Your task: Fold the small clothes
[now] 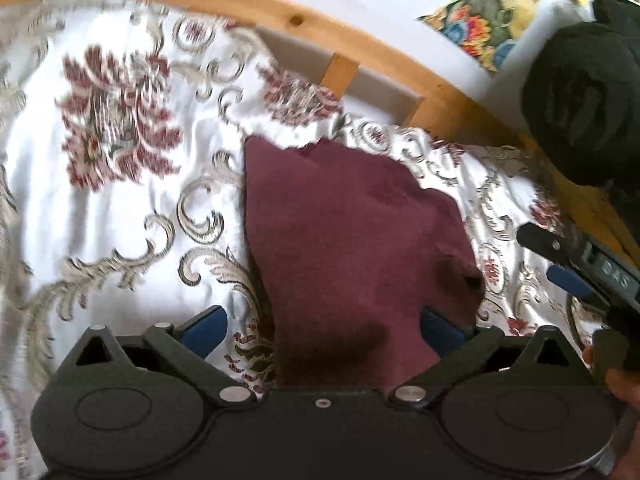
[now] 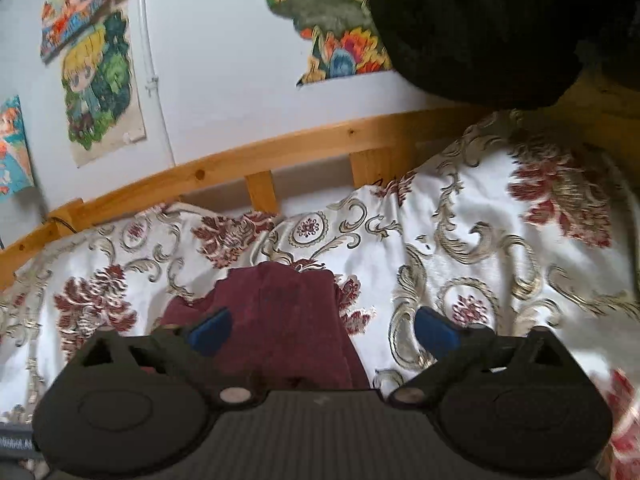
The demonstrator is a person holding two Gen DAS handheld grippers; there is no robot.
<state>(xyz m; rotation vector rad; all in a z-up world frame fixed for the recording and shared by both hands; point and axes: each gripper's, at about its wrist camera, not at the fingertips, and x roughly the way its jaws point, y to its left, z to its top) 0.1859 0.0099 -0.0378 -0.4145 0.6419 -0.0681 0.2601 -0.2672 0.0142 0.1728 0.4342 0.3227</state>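
Here, in the left wrist view, the left gripper (image 1: pixel 324 330) stands with its jaws spread wide, blue pads at about 8 and 4 o'clock of the frame centre. A maroon garment (image 1: pixel 344 240) lies flat on the floral bedspread (image 1: pixel 120 208), reaching from the middle of the picture down to 6 o'clock, where it passes between the open fingers; neither pad presses on it. A wooden bed rail (image 1: pixel 280 8) curves across the top from 10 to 3 o'clock. At 3 to 4 o'clock the right gripper (image 1: pixel 560 264) comes in from the edge, one blue pad showing, clear of the garment. A dark rounded object (image 1: pixel 584 100) fills the 2 o'clock corner.

In the right wrist view, the right gripper (image 2: pixel 320 334) is likewise wide open and holds nothing. The maroon garment (image 2: pixel 288 312) lies at 6 o'clock, mostly toward the left finger (image 2: pixel 210 334), while the right finger (image 2: pixel 434 336) hangs over bare bedspread (image 2: pixel 500 240). Behind the wooden rail (image 2: pixel 280 152), cartoon posters (image 2: pixel 100 80) hang on the wall at 10 to 12 o'clock.
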